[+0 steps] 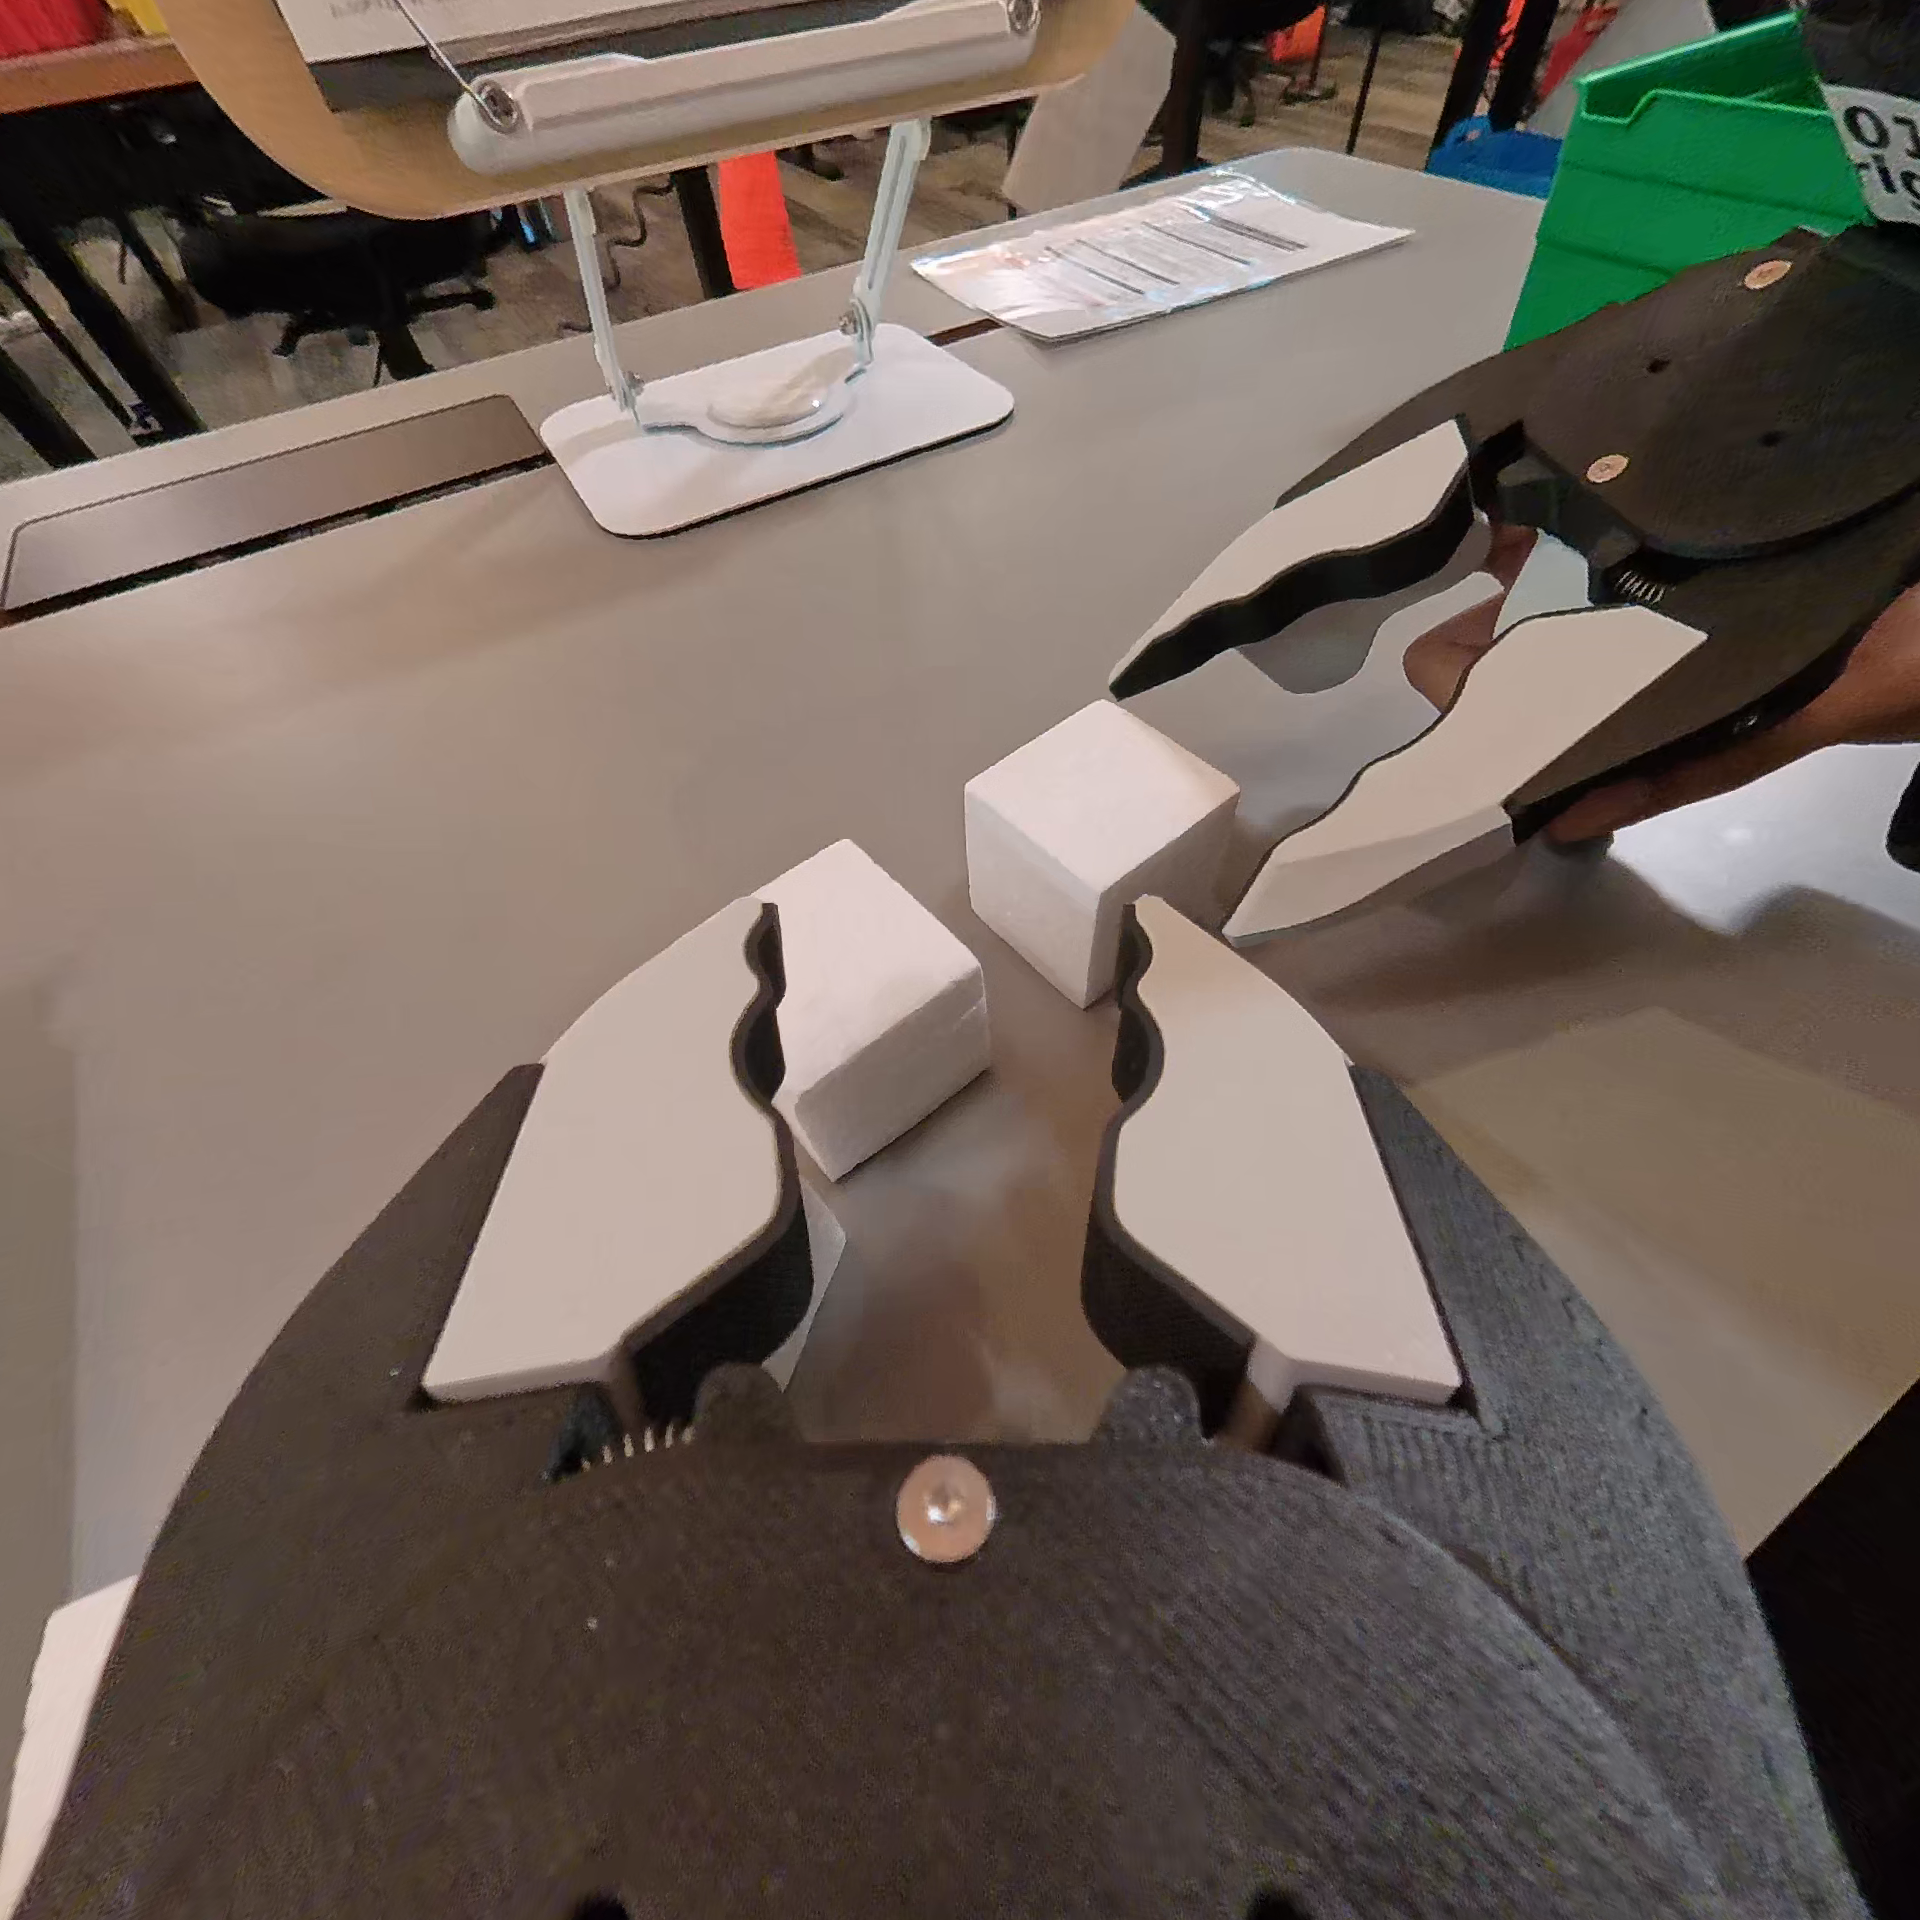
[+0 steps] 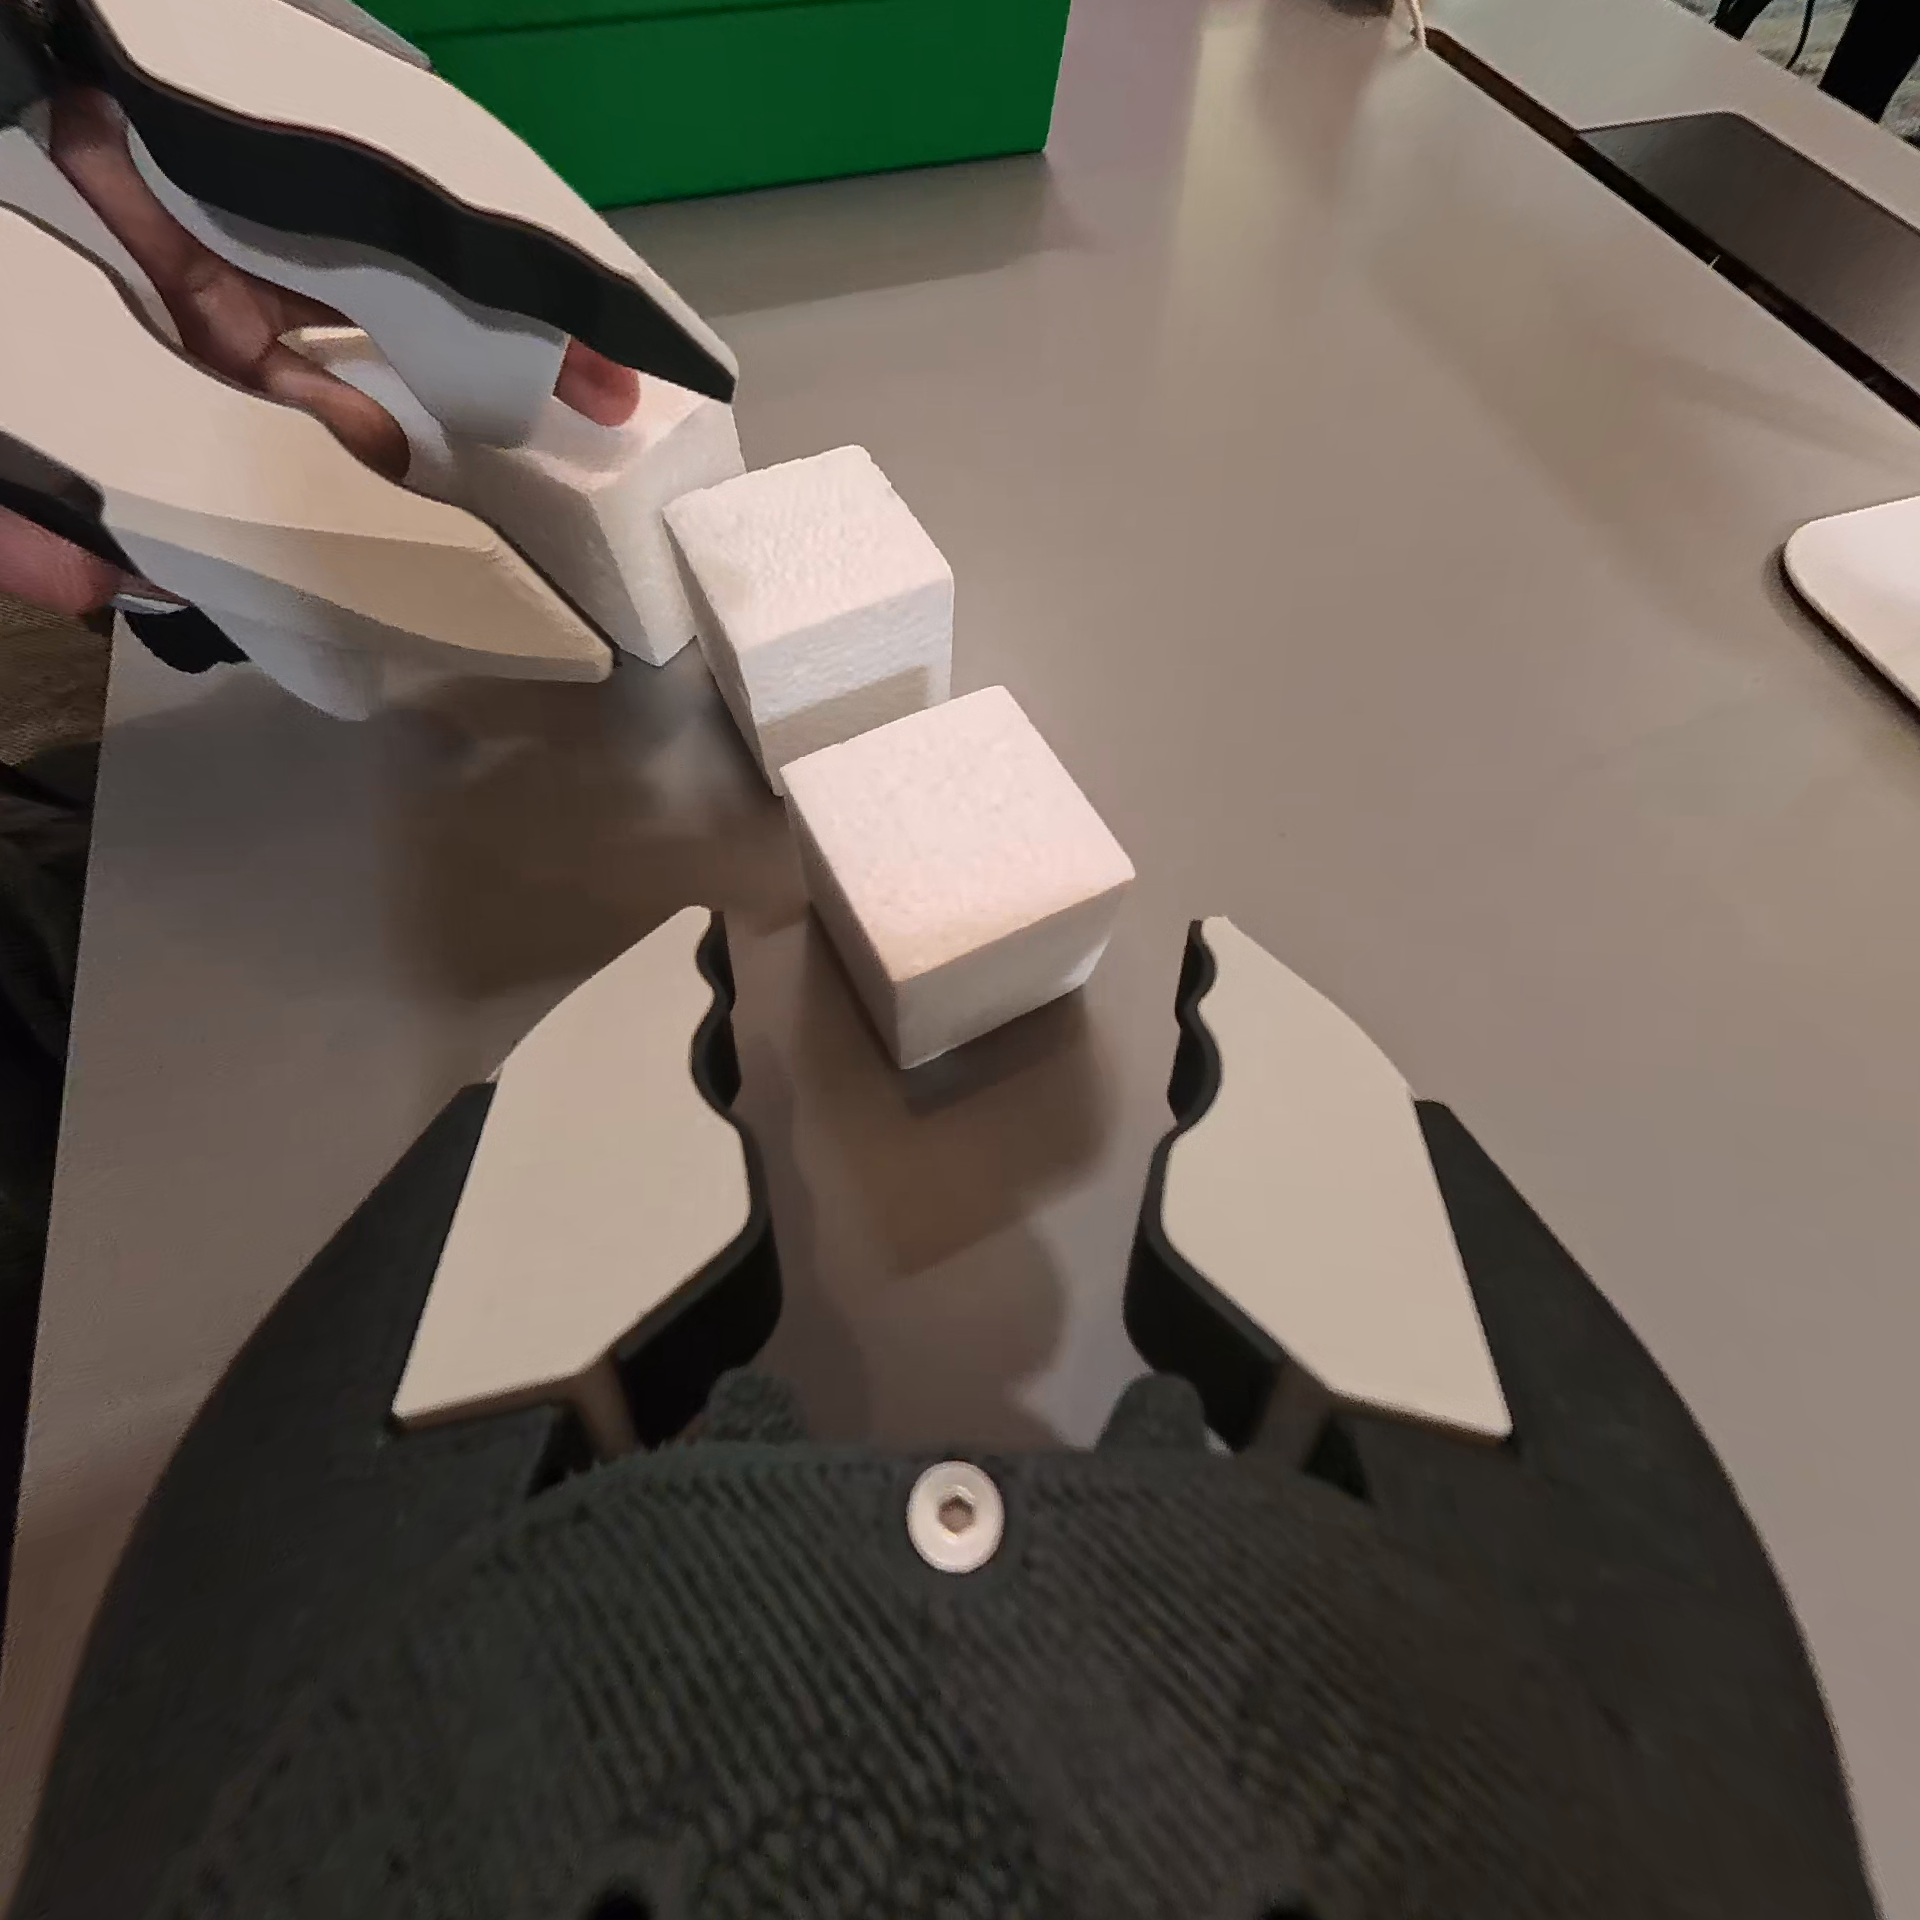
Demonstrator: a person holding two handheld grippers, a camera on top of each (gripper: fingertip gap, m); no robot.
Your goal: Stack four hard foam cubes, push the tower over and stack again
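Three white foam cubes stand in a loose row on the grey table. My left gripper is open and hovers over the row's far end. One cube shows between its fingers, close to the left one, and a white piece peeks from under that finger. In the right wrist view the left gripper straddles the far cube, with the middle cube beside it. My right gripper is open and empty, its tips just short of the nearest cube. It also shows in the left wrist view, beside that cube.
A green bin stands at the table's far right corner and also shows in the right wrist view. A white stand base holds a raised board. A sheet in a plastic sleeve lies behind. A dark recessed panel lies at the left.
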